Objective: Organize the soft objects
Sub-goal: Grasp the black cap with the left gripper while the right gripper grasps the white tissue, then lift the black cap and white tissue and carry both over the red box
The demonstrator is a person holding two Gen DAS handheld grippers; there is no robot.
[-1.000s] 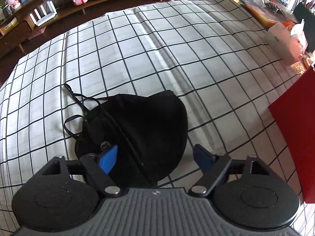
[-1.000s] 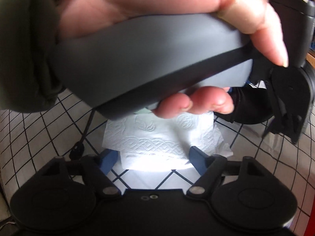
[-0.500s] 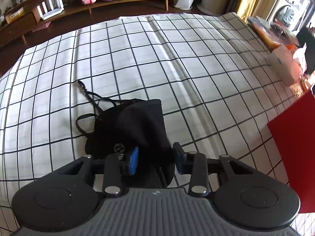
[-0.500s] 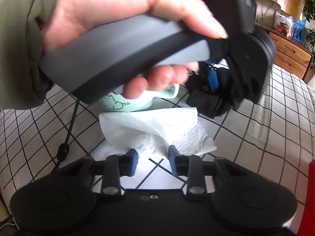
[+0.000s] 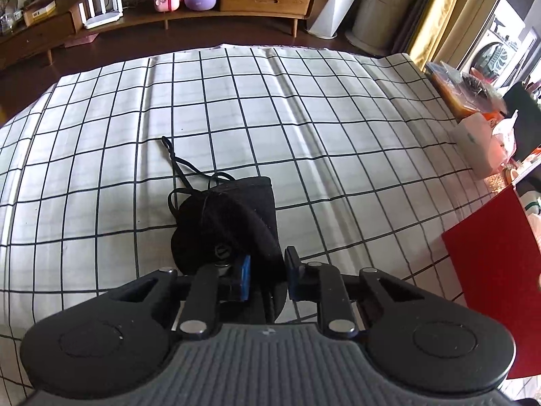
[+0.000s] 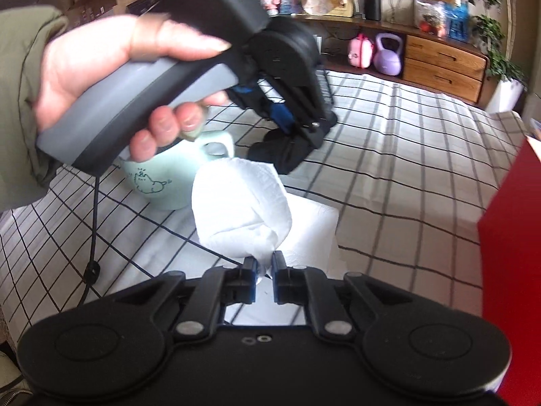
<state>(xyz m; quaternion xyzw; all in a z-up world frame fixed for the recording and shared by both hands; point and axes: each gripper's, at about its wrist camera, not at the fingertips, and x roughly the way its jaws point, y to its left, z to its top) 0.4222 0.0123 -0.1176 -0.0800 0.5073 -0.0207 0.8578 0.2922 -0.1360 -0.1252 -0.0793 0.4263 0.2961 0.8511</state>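
Between right tool [image 6: 263,272] pads, white tissue [image 6: 240,210]; black cloth [image 5: 226,226] in left tool [image 5: 267,275].

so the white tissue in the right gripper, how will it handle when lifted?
Probably floppy: the tissue already folds and droops from the pinch of the right gripper. Likely very light, as a small pinched corner lifts it. It may tear if tugged, since its far part still lies on the checked cloth.
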